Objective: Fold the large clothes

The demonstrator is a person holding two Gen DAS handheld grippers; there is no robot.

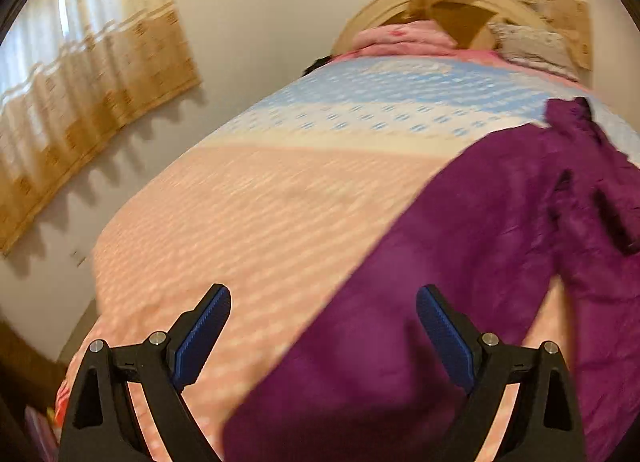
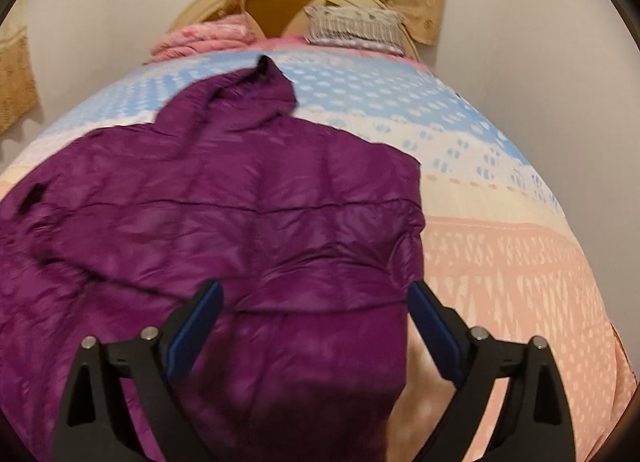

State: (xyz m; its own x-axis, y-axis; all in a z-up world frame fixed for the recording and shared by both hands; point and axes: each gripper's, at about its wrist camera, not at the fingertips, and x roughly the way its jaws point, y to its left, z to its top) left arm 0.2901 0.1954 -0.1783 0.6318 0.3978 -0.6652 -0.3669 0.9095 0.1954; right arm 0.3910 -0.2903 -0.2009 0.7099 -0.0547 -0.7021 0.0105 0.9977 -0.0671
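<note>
A purple quilted puffer jacket (image 2: 240, 213) lies spread on the bed, its hood (image 2: 256, 97) pointing toward the headboard. In the left wrist view the jacket (image 1: 460, 262) fills the lower right, with a sleeve bunched at the right edge. My left gripper (image 1: 323, 302) is open and empty, above the jacket's left edge near the hem. My right gripper (image 2: 316, 296) is open and empty, above the jacket's lower right part near its right edge.
The bed cover (image 1: 240, 213) is pink near me and blue with white dots farther off (image 2: 380, 101). A pink blanket (image 2: 200, 37), a grey pillow (image 2: 356, 27) and a wooden headboard (image 2: 280, 1) lie at the far end. Curtains (image 1: 80, 93) hang on the left wall.
</note>
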